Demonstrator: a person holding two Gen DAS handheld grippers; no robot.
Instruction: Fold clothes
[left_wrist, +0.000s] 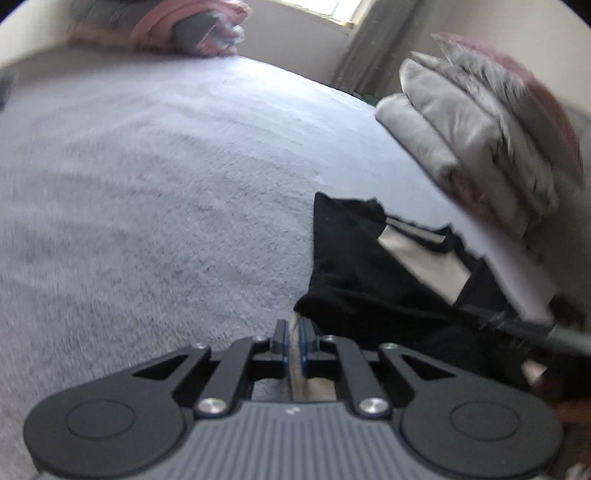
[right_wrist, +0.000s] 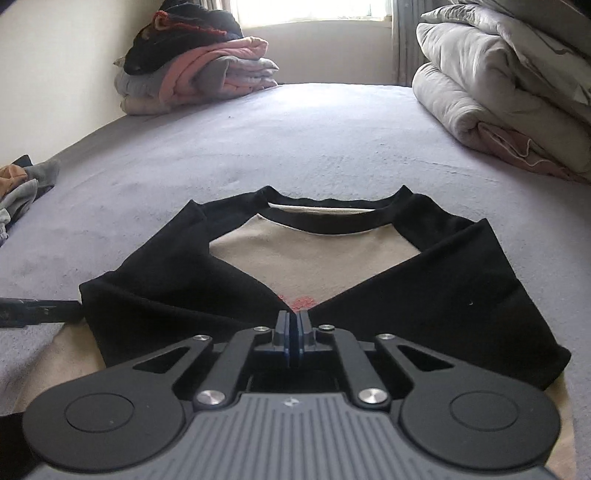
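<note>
Black-and-beige shirt (right_wrist: 314, 254) spread flat on the bed (right_wrist: 258, 147), both sleeves folded inward.

The shirt lies on the near part of the grey bed, collar pointing toward the window (right_wrist: 310, 11), its 2 black sleeves meeting over the beige chest. The right tongs (right_wrist: 294, 325) sit pressed together over the shirt's middle; whether they pinch any cloth is unclear. The left tongs (left_wrist: 293, 332) are nearly closed on a thin beige fabric edge at the shirt's left side. A clothes pile (right_wrist: 192, 62) sits beyond the shirt to the left, rolled bedding (right_wrist: 498, 85) to the right.
</note>
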